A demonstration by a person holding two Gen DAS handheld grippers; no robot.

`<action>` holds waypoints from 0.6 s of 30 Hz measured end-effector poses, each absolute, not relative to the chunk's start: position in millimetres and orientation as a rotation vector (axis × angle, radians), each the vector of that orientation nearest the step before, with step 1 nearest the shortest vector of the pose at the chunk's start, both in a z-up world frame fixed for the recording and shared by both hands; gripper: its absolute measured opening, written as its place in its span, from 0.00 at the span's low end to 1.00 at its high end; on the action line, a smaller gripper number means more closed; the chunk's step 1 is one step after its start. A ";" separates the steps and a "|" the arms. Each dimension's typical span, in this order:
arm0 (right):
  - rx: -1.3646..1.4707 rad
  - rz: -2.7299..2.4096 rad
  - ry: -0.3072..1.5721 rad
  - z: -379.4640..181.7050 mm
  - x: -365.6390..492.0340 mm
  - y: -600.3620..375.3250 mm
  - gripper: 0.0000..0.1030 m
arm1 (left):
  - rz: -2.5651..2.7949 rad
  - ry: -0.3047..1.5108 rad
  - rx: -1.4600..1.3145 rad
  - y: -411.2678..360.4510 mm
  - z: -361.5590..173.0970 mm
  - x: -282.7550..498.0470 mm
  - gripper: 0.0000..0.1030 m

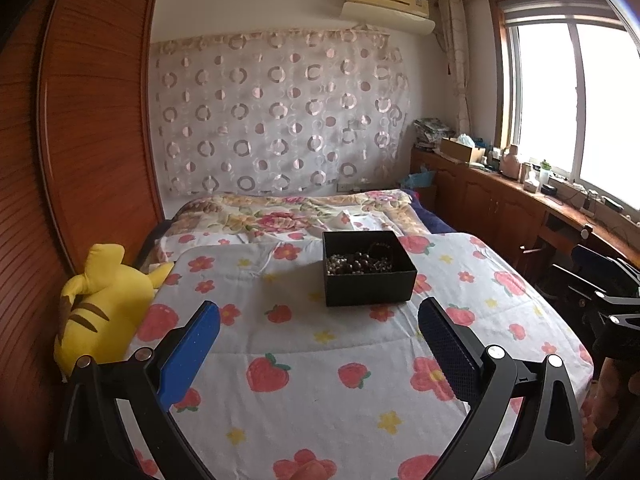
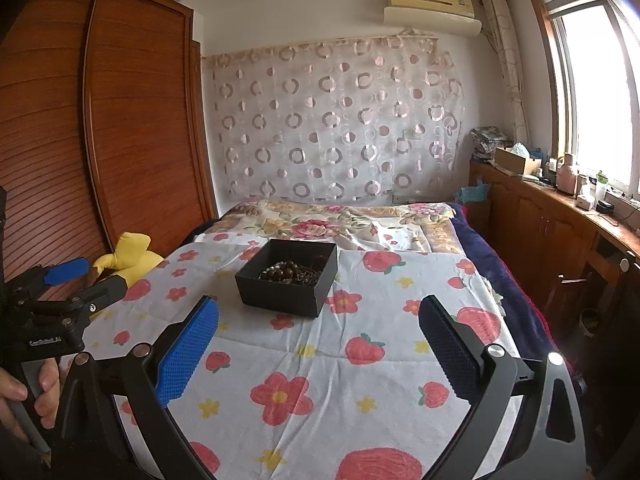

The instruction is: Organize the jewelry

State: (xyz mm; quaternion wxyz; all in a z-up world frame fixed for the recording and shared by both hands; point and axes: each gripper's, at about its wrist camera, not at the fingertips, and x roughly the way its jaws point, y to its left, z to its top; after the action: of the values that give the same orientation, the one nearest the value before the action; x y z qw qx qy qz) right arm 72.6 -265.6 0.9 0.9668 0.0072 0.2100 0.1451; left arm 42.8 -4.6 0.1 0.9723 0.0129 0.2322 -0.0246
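Note:
A black open box point(image 1: 370, 290) stands on the strawberry-print bedspread point(image 1: 320, 380), a little beyond both grippers. Inside it lies a heap of dark beaded jewelry point(image 1: 356, 262). My left gripper point(image 1: 319, 306) is open with blue pads, nothing between them, and the box is just past its right fingertip. In the right wrist view the box point(image 2: 276, 300) and its beads point(image 2: 290, 270) sit ahead, slightly left of centre. My right gripper point(image 2: 318, 304) is open and holds nothing. The left gripper point(image 2: 86, 278) shows at the left edge, held by a hand point(image 2: 24, 392).
A yellow plush toy point(image 1: 100, 304) lies at the bed's left edge against a wooden wardrobe point(image 1: 92, 120). A folded floral quilt point(image 1: 288, 212) lies behind the box. Wooden cabinets point(image 1: 500, 200) with clutter on top run under the window on the right.

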 end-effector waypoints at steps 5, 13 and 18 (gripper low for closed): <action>0.014 0.294 0.425 1.1 72.5 -265.7 0.98 | -0.048 0.463 0.025 -6.5 4.1 43.4 0.93; 0.012 0.293 0.424 1.1 72.2 -265.3 0.98 | -0.049 0.461 0.025 -7.6 4.7 41.5 0.93; 0.013 0.293 0.423 1.7 72.2 -264.5 0.98 | -0.051 0.454 0.022 -9.2 9.6 42.6 0.93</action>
State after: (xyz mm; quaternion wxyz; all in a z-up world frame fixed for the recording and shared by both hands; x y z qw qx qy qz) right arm 72.2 -264.5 1.7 0.9670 0.0062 0.2094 0.1449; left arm 42.6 -9.2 9.6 0.9739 0.0108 0.2251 -0.0251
